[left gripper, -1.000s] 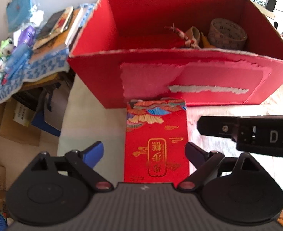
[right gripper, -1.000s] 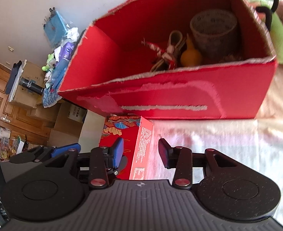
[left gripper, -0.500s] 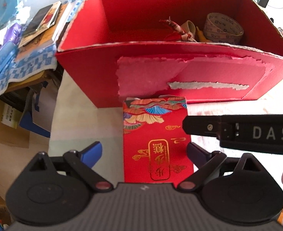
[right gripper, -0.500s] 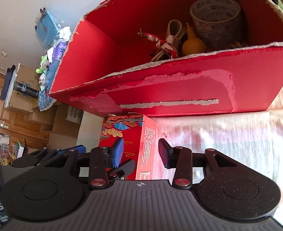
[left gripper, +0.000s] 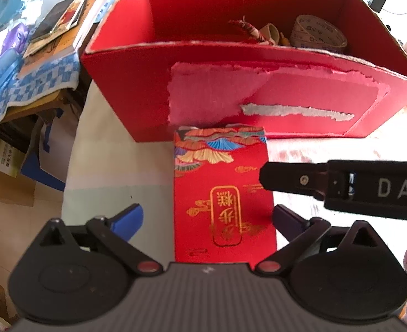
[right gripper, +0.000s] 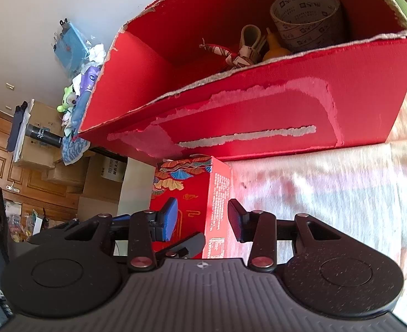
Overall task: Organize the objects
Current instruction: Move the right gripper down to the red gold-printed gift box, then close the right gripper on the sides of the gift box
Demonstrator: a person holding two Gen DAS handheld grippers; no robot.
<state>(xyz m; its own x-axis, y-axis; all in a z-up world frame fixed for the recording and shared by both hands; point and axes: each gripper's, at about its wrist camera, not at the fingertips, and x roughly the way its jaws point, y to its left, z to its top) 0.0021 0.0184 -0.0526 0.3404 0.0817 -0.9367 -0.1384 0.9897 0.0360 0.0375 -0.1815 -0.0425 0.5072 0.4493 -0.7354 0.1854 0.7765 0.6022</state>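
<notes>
Fingers of the left gripper (left gripper: pixel 207 218), blue-padded, spread wide to either side of a flat red printed carton with gold characters and a fan pattern at its far end (left gripper: pixel 222 193); neither pad touches it. The carton lies between them on a pale cloth-covered surface (left gripper: pixel 114 171), its far end just before the near wall of a large open red cardboard box with torn paper patches (left gripper: pixel 272 105). Right gripper (right gripper: pixel 202 221), fingers parted and straddling the carton's right-hand long edge: one blue pad over the top face, the other beside the printed side panel; contact cannot be told. Beyond the fingertips, inside the box: a roll of printed beige packing tape (right gripper: pixel 305 19), a small orange bulb-shaped bottle (right gripper: pixel 274 47), a red-and-white wrapped item (right gripper: pixel 231 55). Far left of the left fingers, a stack of books on a blue-checked cloth (left gripper: pixel 54 36).
</notes>
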